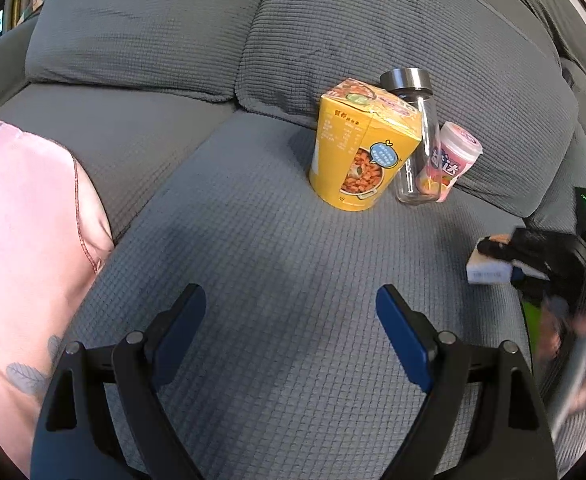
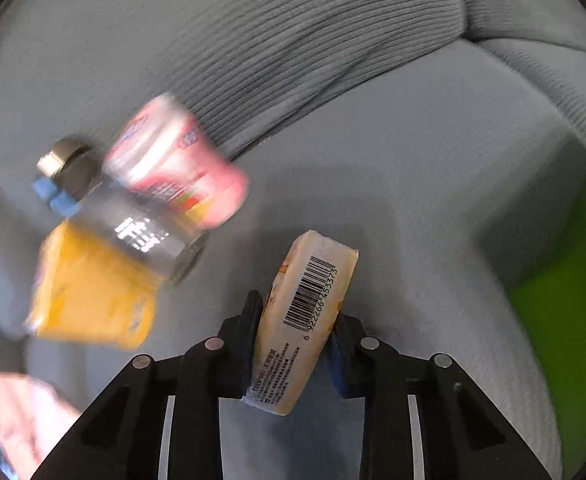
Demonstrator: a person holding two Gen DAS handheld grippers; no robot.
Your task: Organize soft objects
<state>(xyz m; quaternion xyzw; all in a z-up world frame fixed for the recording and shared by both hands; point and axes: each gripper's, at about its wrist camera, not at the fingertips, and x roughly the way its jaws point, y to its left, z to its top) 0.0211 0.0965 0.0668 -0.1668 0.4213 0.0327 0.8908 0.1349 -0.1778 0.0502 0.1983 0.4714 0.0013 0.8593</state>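
Nearest in the right wrist view, the right gripper (image 2: 293,344) pinches a small cream packet (image 2: 307,316) between its two pads, the barcode side facing up and the packet tilted, held above the grey sofa seat (image 2: 413,208). Only this view shows the barcode and the print on the wrapper; from the left wrist view the same packet (image 1: 487,268) is a small pale block at the right edge, clamped in the dark, blurred right gripper (image 1: 501,258), with a blurred hand (image 1: 585,344) behind it. The left gripper (image 1: 291,312) hangs over bare seat fabric with its two blue-padded fingers (image 1: 403,336) spread wide and nothing between them. Only the left view shows a person in a pink top (image 1: 25,240) at the left edge. Farther back three things stand close together against the back cushion (image 1: 373,40): one yellow food box (image 1: 357,148), one clear bottle (image 1: 417,140) with a metal cap just behind and beside the box, and one pink cup (image 1: 453,160) touching the bottle. In the right view these three are smeared by motion. A bright green surface (image 2: 565,320) fills the right edge there. Two back cushions are visible in the left view.
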